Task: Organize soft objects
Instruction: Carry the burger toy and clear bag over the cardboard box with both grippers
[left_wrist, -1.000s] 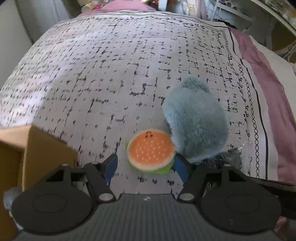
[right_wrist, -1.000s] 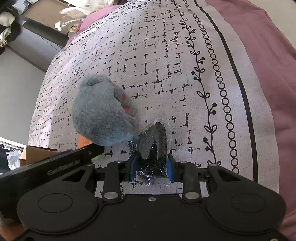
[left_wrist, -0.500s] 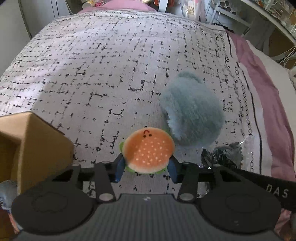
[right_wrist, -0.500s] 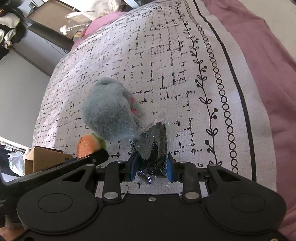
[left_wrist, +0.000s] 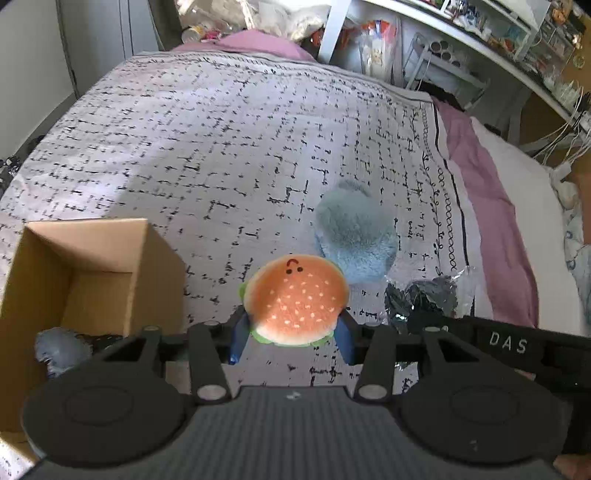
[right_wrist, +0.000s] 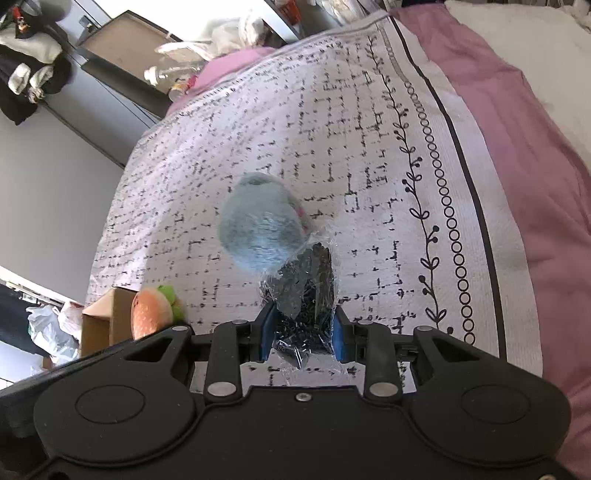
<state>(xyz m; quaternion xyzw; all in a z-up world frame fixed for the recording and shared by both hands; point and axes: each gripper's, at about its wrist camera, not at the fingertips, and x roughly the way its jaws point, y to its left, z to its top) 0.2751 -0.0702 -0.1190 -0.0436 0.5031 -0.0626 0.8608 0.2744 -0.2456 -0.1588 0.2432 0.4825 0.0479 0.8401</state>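
Burger plush (left_wrist: 295, 299) sits pinched between the blue fingers of my left gripper (left_wrist: 291, 338), bun face up with its small drawn face pointing away from me. I have it lifted off the patterned bedspread (left_wrist: 221, 155), which I see beneath it. To the left of that gripper stands an open cardboard box (left_wrist: 88, 266), and I can make out something grey and fuzzy (left_wrist: 61, 350) low inside it, though not what it is.

My right gripper (right_wrist: 300, 332) is closed on a crinkly clear bag of dark stuff (right_wrist: 303, 295); both blue pads press into its sides and the bag sticks out ahead of the fingers. From the left wrist view I see the same bag (left_wrist: 428, 299) just right of the burger, with the right tool's black body below it.

A fluffy blue-grey plush (right_wrist: 262, 229) lies on the bedspread just beyond the bag, a bit of pink showing on its right side. In the left view it (left_wrist: 354, 240) lies behind the burger and slightly right. Whether the bag touches the plush, I cannot tell. A mauve sheet (right_wrist: 517, 129) runs along the bedspread's right edge.
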